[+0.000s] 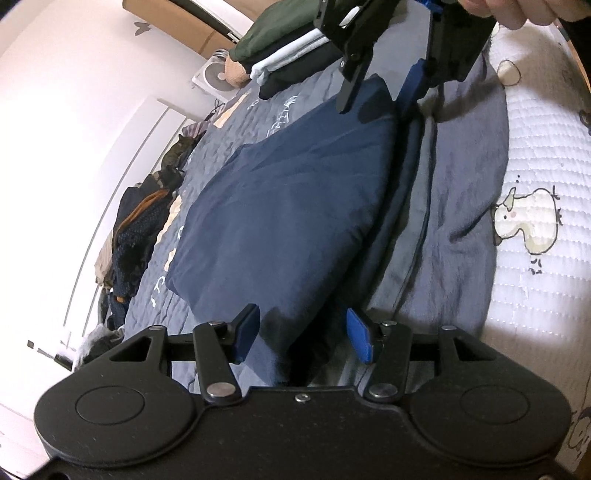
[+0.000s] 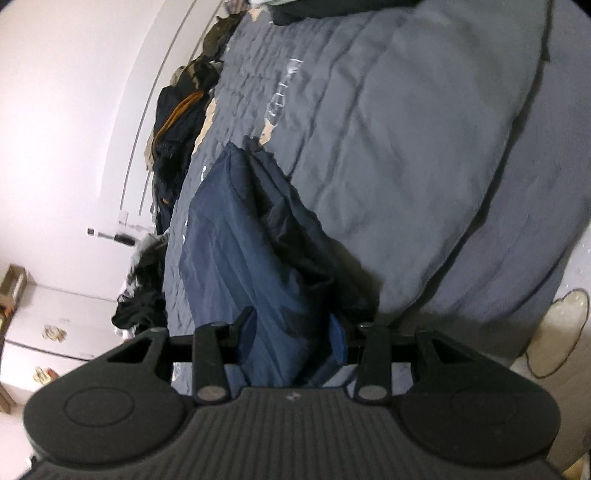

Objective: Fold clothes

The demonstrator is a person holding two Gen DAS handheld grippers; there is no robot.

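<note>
We hold two grippers over a bed covered with a grey quilt (image 1: 461, 192), and the garment we are folding, a navy blue piece of clothing (image 1: 288, 206), lies on that quilt as a roughly rectangular folded shape with rounded edges. In the left wrist view our left gripper (image 1: 303, 334) has its jaws spread wide, the blue pads standing well apart on either side of the near edge of the navy garment, with nothing caught between them. At the far end of the same garment the right gripper (image 1: 376, 88) comes in from above, a person's hand (image 1: 509, 11) visible at the top edge of the frame gripping its handle; from this view its two fingers straddle the far corner of the cloth. The right wrist view shows the navy garment (image 2: 258, 266) bunched up and rising between the fingers of the right gripper (image 2: 291, 339), which are drawn in against a thick fold of the fabric from both sides, so we read it as clamped on the cloth. Beyond the garment, near the head of the bed, a stack of folded clothes (image 1: 291, 51) in dark green, white and black sits on the quilt. Along the wall side of the bed a heap of unfolded dark clothing (image 1: 140, 229) with an orange trim lies in a loose pile. To the right of the grey quilt a white padded mat (image 1: 546, 206) with cartoon animal prints is exposed
</note>
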